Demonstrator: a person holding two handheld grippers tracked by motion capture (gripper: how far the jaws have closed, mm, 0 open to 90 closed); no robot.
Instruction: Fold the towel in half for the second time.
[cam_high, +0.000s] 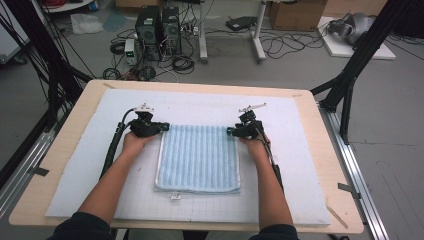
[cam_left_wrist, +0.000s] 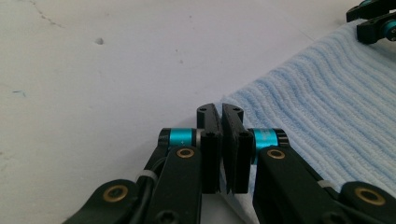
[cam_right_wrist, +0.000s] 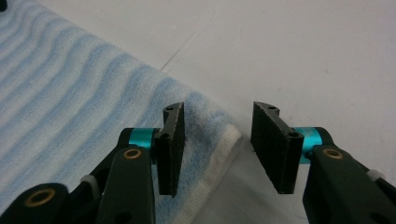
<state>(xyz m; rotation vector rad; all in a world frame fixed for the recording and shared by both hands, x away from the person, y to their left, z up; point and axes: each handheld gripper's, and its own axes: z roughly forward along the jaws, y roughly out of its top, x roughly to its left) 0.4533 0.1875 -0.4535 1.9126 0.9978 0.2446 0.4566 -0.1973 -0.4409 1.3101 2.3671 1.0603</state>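
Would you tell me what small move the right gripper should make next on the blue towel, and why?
Probably finish closing the right gripper. Its jaws stand apart around the far right corner of the blue towel, with no pad pressing yet, while the left gripper looks already shut on the far left corner. Both corners need gripping before lifting.

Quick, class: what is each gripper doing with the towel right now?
Left gripper: shut on the blue towel's far-left corner.
Right gripper: open, astride the far-right corner.
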